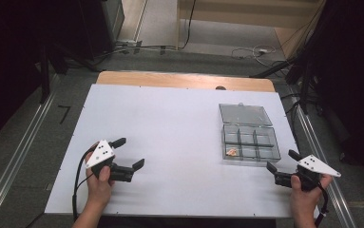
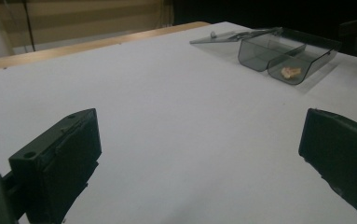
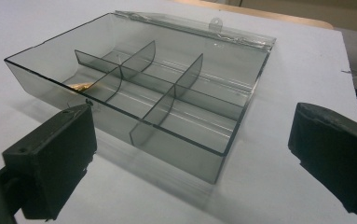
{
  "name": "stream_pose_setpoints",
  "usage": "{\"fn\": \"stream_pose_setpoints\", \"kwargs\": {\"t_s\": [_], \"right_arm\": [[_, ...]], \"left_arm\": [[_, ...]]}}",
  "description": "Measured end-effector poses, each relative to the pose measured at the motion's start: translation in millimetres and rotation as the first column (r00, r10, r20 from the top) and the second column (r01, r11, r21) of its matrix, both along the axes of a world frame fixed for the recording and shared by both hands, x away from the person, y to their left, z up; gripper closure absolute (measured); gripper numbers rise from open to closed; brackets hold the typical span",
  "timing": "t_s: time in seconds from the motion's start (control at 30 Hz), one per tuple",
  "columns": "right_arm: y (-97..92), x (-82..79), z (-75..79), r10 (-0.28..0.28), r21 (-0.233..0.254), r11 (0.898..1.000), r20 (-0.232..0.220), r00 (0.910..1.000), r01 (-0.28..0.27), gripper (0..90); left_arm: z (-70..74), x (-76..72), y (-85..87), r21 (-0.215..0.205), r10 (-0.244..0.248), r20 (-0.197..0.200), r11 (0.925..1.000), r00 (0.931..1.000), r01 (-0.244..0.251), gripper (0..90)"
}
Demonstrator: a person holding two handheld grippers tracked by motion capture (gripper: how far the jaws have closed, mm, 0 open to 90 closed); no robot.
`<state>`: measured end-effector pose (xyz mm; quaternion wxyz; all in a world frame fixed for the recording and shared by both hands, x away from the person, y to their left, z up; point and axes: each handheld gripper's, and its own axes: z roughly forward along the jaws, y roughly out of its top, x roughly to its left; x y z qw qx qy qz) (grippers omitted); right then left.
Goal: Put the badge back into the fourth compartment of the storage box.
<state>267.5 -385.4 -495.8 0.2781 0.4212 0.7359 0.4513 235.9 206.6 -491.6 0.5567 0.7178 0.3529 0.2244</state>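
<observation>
Here my left gripper (image 1: 132, 153) rests on the white table (image 1: 170, 128) near its front left, jaws spread wide and holding nothing, with bare surface stretching from it toward the clear compartment box (image 1: 251, 142). My right gripper (image 1: 282, 159) sits near the front right corner, close to the table's right edge, jaws also wide apart and empty, just beside the box's near wall. A small orange piece (image 1: 232, 152) lies in the box's front-left compartment; its lid (image 1: 245, 114) lies open flat behind it.
</observation>
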Motion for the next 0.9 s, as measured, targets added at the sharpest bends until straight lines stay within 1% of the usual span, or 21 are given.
{"fn": "stream_pose_setpoints", "kwargs": {"t_s": [0.13,0.2,0.27,0.37,0.5,0.53,0.6,0.8,0.9], "right_arm": [[-0.1,0.0,0.0,-0.001,0.001,1.0,0.002,1.0,0.001,0.0],[-0.4,0.0,0.0,-0.001,0.002,1.0,0.002,1.0,0.001,0.0],[-0.6,0.1,0.0,0.0,0.001,1.0,0.001,1.0,0.0,0.0],[-0.8,0.1,0.1,-0.002,0.004,1.0,-0.002,1.0,0.002,0.0],[-1.5,0.2,0.2,-0.001,0.005,1.0,0.002,1.0,0.001,0.0],[-1.6,0.1,0.2,-0.002,0.006,1.0,0.001,1.0,0.002,0.0],[-1.4,0.1,0.2,-0.002,0.005,1.0,0.002,1.0,0.002,0.0],[-1.3,0.3,0.1,-0.002,0.002,1.0,0.001,1.0,0.002,0.0],[-0.9,0.1,0.1,-0.002,0.004,1.0,-0.003,1.0,0.002,0.0]], "left_arm": [[-2.3,-8.4,18.9,-0.006,0.04,0.0,0.9992,0.9992,-0.04,0.0],[-4.2,-13.3,29.9,-0.017,0.056,0.002,0.9983,0.9984,-0.056,0.0],[-4.8,-17.5,38.9,-0.039,0.057,0.004,0.9976,0.9984,-0.057,0.0],[-3.6,-22.2,48.4,-0.026,0.072,0.026,0.9971,0.9971,-0.071,0.0],[-5.7,-23.3,60.6,-0.05,0.096,0.024,0.9943,0.9951,-0.094,0.0],[-6.6,-22.9,61.6,-0.059,0.101,0.019,0.9933,0.9947,-0.1,0.0],[-8.2,-21.7,62.2,-0.076,0.095,0.012,0.9927,0.9954,-0.094,0.0],[-9.2,-20.7,55.3,-0.03,0.082,0.01,0.9962,0.9966,-0.082,0.0],[-9.2,-20.5,55.0,-0.033,0.084,0.007,0.996,0.9965,-0.084,0.0]]}}
